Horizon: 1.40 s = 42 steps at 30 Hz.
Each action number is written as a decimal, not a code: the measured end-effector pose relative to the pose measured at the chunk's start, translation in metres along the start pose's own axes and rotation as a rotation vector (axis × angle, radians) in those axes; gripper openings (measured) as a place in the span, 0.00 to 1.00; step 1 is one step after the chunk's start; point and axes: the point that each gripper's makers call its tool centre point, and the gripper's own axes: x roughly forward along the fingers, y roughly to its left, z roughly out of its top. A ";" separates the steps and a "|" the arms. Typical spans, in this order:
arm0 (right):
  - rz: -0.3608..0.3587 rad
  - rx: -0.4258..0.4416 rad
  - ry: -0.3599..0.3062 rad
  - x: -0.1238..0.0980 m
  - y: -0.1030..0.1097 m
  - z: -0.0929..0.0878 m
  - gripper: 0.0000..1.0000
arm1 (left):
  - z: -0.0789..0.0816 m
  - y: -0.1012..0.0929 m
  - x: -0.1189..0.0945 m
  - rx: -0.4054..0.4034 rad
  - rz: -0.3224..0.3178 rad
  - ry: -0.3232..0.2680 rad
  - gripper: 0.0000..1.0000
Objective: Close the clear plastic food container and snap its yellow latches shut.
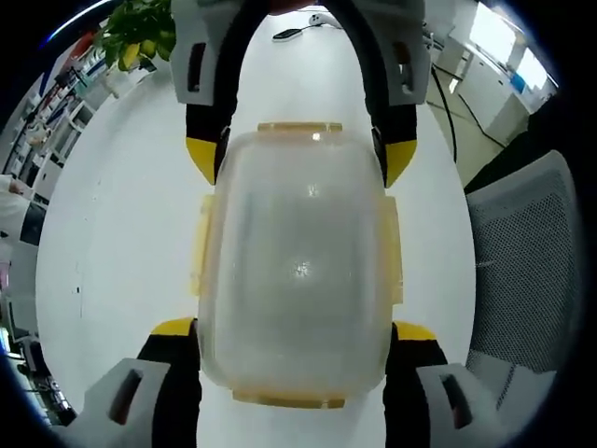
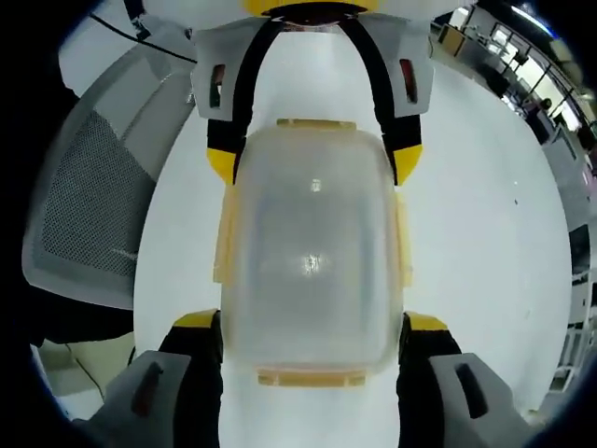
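Sitting lid-down or lid-on (cannot tell which) on the white surface (image 1: 121, 233), the clear plastic food container (image 1: 298, 271) lies between both grippers, which face each other across it. Left gripper (image 1: 294, 329) jaws spread wide, yellow tips at the near corners of the container, one each side, close to its walls; contact not clear. Right gripper (image 2: 312, 322) same pose from the opposite end, jaws apart, yellow tips beside the near corners. In the left gripper view the right gripper comes in from the top, its tips flanking the far end; in the right gripper view the left gripper does the same from the top. Yellow latches (image 1: 202, 245) show on all four sides: long side flaps lying along the walls, short ones at the near and far ends (image 2: 311, 377). Whether they are snapped cannot be told. Grey mesh office chair (image 1: 532, 271) stands beside the surface. Green plant (image 1: 140, 33) at the far edge, shelving behind it. Black cable (image 1: 446, 107) runs across the surface.
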 end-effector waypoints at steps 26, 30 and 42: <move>-0.005 -0.013 0.004 0.012 -0.006 0.029 0.76 | -0.029 0.003 -0.009 -0.036 0.004 -0.013 0.78; -0.006 -0.013 0.002 0.016 -0.008 0.037 0.76 | -0.036 0.005 -0.011 -0.039 0.006 -0.019 0.78; -0.012 0.004 0.008 0.023 -0.015 0.056 0.77 | -0.052 0.013 -0.015 -0.037 0.001 -0.032 0.79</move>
